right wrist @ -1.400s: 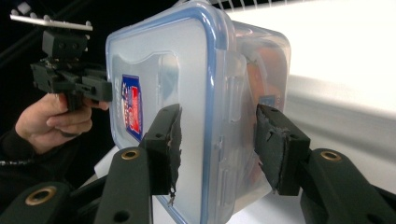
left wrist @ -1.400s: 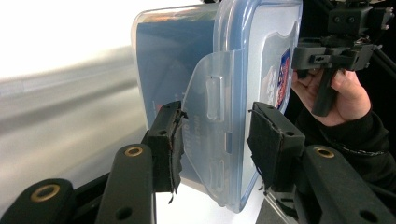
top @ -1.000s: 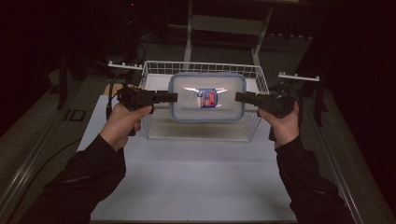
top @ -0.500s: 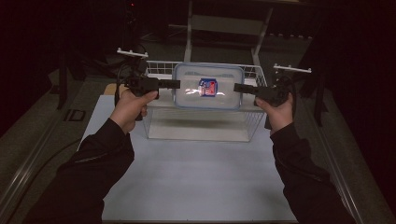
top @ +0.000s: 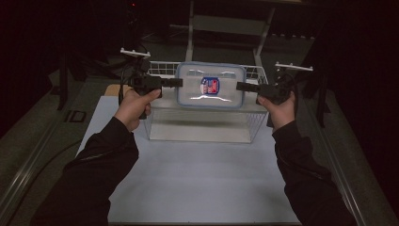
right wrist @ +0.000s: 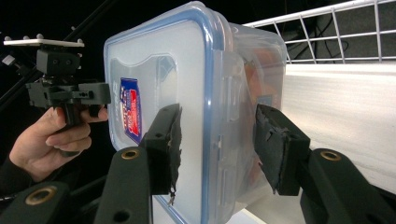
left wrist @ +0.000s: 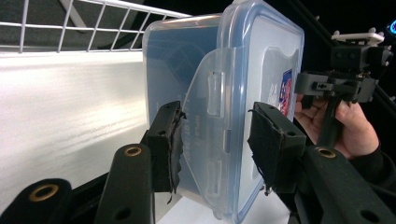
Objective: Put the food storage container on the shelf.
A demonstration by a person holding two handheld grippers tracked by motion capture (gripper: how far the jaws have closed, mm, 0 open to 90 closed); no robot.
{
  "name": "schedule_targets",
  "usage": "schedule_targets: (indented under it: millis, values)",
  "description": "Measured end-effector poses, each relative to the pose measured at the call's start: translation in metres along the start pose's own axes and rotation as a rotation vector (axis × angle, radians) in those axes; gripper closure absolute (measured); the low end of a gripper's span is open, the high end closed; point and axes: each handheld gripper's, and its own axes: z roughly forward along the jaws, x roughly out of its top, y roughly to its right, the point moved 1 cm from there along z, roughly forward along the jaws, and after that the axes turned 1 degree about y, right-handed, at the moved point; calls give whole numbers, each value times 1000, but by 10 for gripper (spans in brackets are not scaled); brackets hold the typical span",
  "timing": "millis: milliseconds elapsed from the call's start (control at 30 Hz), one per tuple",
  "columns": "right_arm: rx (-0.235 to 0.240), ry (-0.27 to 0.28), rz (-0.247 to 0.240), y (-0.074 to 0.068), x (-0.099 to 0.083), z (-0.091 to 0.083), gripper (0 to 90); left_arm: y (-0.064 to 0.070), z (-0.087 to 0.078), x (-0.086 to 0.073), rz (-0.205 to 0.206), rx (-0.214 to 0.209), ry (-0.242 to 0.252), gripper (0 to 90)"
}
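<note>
A clear plastic container (top: 210, 86) with a blue-rimmed lid and a red and blue label hangs in the air above a white wire basket (top: 256, 123). My left gripper (top: 179, 83) is shut on its left end and my right gripper (top: 240, 86) on its right end. In the left gripper view my jaws (left wrist: 219, 149) straddle the container's (left wrist: 261, 70) side latch, with the other gripper (left wrist: 336, 84) beyond. In the right gripper view my jaws (right wrist: 217, 149) pinch the container (right wrist: 154, 70) at lid and body, and the other gripper (right wrist: 65, 91) is held in a hand behind it.
The basket stands at the far side of a white table mat (top: 197, 179); its wire rim (left wrist: 70, 28) (right wrist: 336, 32) runs behind the container. A metal frame post (top: 190, 28) rises beyond it. Dark surroundings flank the table on both sides.
Both grippers have lifted the container upward and a little farther from me, out over the basket. The hands kept their hold on both ends.
</note>
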Motion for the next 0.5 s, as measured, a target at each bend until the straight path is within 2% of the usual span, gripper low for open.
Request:
schedule_targets:
  millis: [67, 233, 400, 500]
  values:
    - [-6, 4, 7, 1, 1, 1, 509, -1, 1, 0, 2, -2, 9, 544]
    - [-47, 18, -13, 0, 1, 4, 484, -2, 8, 2, 15, 30, 24, 507]
    - [-71, 5, 16, 2, 4, 7, 474, -7, 13, 6, -29, 29, 23, 488]
    - [-94, -10, 25, 3, 6, 12, 433, -11, 17, 7, -54, 42, 31, 465]
